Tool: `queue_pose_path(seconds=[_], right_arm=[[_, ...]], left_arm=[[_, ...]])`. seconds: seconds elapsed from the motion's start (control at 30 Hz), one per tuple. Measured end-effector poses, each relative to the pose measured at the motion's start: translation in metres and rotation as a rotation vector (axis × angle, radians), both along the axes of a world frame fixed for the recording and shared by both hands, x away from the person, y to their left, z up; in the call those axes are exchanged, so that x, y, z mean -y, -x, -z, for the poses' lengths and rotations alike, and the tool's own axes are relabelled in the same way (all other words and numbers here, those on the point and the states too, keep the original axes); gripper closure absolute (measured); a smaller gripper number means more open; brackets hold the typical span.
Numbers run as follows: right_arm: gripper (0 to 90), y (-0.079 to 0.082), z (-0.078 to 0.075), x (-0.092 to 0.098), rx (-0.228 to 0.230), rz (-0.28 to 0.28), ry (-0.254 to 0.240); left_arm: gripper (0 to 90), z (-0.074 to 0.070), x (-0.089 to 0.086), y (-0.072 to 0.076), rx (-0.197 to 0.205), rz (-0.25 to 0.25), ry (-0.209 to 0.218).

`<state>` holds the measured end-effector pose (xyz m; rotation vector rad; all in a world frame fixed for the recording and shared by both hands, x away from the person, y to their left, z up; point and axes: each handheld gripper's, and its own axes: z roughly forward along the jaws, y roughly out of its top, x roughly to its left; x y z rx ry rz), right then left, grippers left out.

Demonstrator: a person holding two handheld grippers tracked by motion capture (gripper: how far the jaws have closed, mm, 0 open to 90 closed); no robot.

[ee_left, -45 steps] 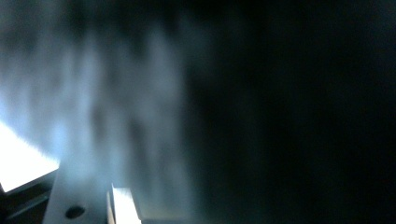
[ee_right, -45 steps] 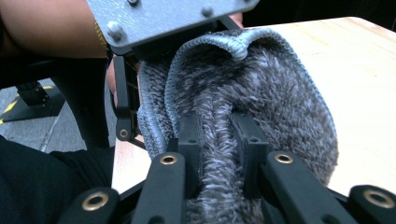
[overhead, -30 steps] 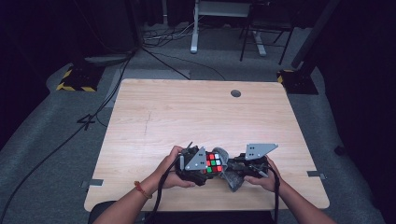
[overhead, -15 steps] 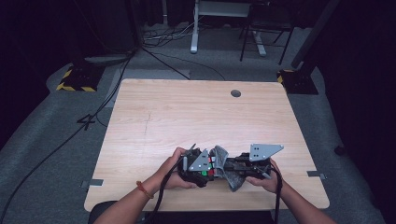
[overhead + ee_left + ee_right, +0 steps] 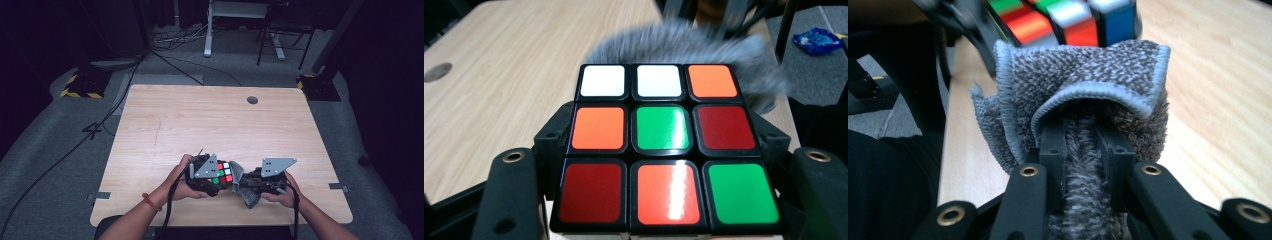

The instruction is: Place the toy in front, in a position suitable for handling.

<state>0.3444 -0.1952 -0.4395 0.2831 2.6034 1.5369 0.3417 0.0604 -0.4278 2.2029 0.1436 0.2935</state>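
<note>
Near the table's front edge, two claws meet: the left claw grips one cube, the right claw pinches one grey cloth touching the cube's far side. Beyond lies one cable hole.

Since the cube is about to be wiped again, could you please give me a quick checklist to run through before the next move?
1. Left gripper shut on the puzzle cube: ok.
2. Right gripper shut on the grey cloth: ok.
3. Cloth against the cube, as the right gripper view shows: ok.
4. Cube face turned up and unobstructed in the left gripper view: ok.
5. Bare table ahead of both hands: ok.
6. Cube's faces clean: cannot tell.
</note>
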Motion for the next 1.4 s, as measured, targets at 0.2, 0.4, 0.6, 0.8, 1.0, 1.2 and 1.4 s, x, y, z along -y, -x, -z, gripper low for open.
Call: queue_pose_path(seconds=[0.2,0.4,0.6,0.8,1.0,1.2,1.4], right_arm=[[76.5,0.003,-0.011,0.005,0.035,0.017,-0.052],[76.7,-0.003,-0.007,0.003,0.030,0.067,-0.022],[76.7,-0.004,0.004,-0.003,0.009,0.052,0.049],[76.6,0.001,-0.001,-0.002,0.012,0.019,0.026],[76.5,0.007,-0.010,0.001,0.045,0.017,-0.016],[76.5,0.007,-0.018,0.005,0.066,0.028,-0.058],[76.6,0.003,-0.014,0.005,0.083,0.081,-0.006]], left_arm=[[33.4,0.009,0.011,0.004,-0.013,0.030,-0.053],[33.4,0.003,0.010,0.007,-0.011,0.053,-0.014],[33.4,-0.007,0.002,0.007,0.004,0.042,0.037],[33.4,-0.004,-0.003,0.001,0.007,0.003,0.018],[33.4,0.006,0.006,0.003,-0.010,0.044,-0.049],[33.3,0.013,0.016,0.007,-0.024,0.083,-0.088],[33.4,0.006,0.012,0.009,-0.026,0.089,-0.025]])
